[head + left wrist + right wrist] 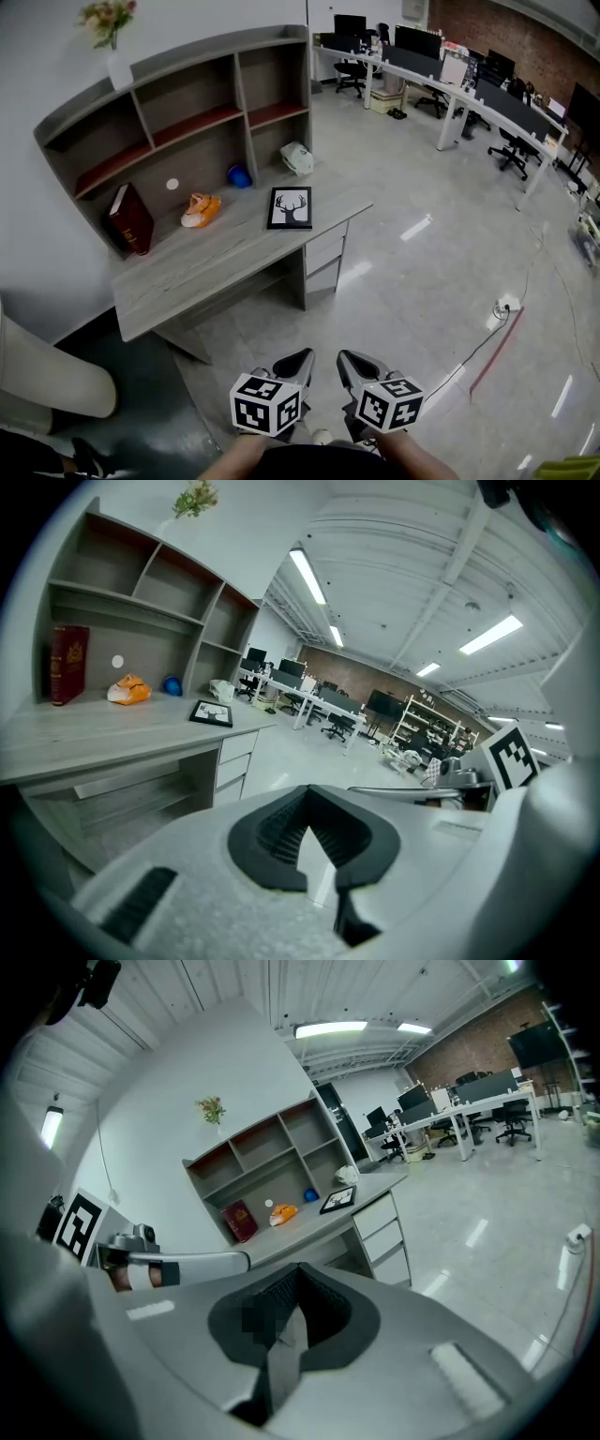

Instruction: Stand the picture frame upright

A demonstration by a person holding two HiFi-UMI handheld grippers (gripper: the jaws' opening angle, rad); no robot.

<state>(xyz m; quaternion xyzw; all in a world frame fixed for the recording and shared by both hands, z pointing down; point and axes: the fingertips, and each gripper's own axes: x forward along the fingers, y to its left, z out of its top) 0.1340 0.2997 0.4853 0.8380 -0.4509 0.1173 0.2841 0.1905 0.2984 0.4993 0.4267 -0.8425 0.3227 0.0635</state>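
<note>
Picture frame [290,207] is seen lying flat, face up, on the desk [187,272], near the front edge above the drawers [324,255]. Left gripper [294,364] and right gripper [353,366] are both clenched on nothing, well apart from the desk. Frame is judged light, stiff and thin, with a front that is likely glazed, slick and breakable. It is best pinched on a border rail and tipped up from one edge, with the opposite edge braced against sliding.

Grey desk [216,258], shelving [187,112], glossy floor [441,253]
</note>
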